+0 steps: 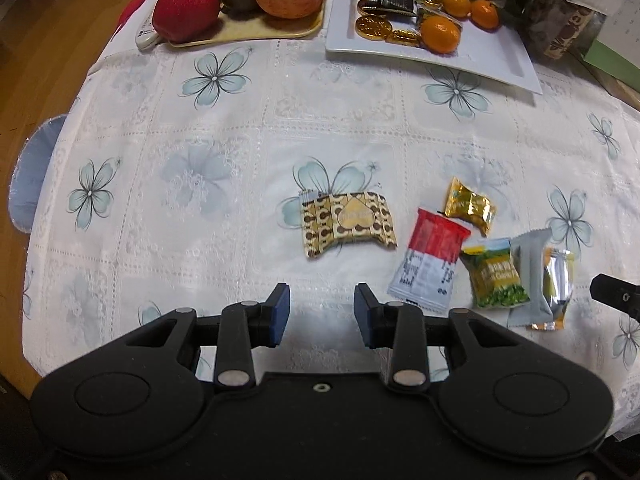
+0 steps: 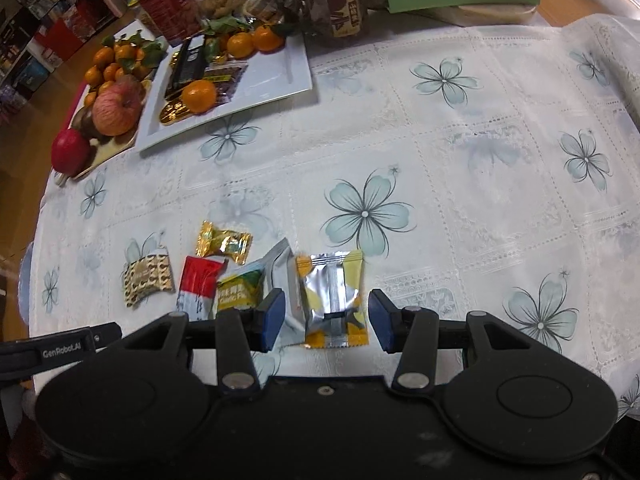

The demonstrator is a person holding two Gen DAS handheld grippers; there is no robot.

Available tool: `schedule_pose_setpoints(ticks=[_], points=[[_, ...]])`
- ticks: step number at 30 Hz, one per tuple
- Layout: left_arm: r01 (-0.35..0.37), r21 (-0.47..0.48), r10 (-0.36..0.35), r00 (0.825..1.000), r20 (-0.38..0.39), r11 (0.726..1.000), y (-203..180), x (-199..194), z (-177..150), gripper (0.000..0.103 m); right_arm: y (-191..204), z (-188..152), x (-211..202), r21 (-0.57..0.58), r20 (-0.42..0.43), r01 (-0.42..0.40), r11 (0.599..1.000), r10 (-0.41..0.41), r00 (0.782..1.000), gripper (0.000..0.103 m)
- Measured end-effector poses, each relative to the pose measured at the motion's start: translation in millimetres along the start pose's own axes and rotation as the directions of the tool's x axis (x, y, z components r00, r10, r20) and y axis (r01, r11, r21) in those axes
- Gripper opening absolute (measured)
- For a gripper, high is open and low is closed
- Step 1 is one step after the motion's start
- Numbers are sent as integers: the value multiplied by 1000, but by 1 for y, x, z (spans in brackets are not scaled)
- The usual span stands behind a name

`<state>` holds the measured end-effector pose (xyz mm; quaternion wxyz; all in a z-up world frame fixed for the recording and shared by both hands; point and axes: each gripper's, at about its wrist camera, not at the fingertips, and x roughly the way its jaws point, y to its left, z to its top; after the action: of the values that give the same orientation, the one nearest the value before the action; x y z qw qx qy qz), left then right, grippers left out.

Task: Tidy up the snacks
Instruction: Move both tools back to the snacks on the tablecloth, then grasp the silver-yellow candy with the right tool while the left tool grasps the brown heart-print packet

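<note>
Left wrist view: the left gripper (image 1: 322,312) hangs over the flowered tablecloth (image 1: 200,128) with its fingers apart and nothing between them. At 12 o'clock from it lies a gold-and-brown patterned packet (image 1: 348,224); toward 2 o'clock sit a red-and-white packet (image 1: 430,260), a gold candy (image 1: 470,205), a green packet (image 1: 496,274) and a grey pouch (image 1: 528,280). A white tray (image 1: 500,56) holding tangerines and gold coins lies at 1 o'clock, far back.

Right wrist view: the right gripper (image 2: 326,320) has its fingers apart, flanking a silver-and-yellow packet (image 2: 332,296) on the cloth without pressing it. The other snacks cluster at 10 o'clock.
</note>
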<state>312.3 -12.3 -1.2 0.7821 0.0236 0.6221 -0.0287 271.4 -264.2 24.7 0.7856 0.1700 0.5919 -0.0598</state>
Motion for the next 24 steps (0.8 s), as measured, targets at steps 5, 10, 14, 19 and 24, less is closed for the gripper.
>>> schedule_pose_setpoints(ticks=[5,10,14,19,24], points=[[21,7,-21,999,-29,1000,3,13,8,45,-8,5,32,40,-55,30,999,-28,998,49],[-17,58,17,1000,-5,998,3,15,7,45,-5,0,54,35,-107,37,999,-33,994,49],[-11,73,11,1000,2,997,8,14,7,45,5,-1,62,19,-114,62,998,-59,992,49],[7,72,-8,1000,17,997,14,13,9,45,13,0,70,-3,-101,104,995,-104,989,48],[42,86,-45,998,38,995,14,12,18,45,15,-2,77,-11,-116,129,992,-129,985,46]])
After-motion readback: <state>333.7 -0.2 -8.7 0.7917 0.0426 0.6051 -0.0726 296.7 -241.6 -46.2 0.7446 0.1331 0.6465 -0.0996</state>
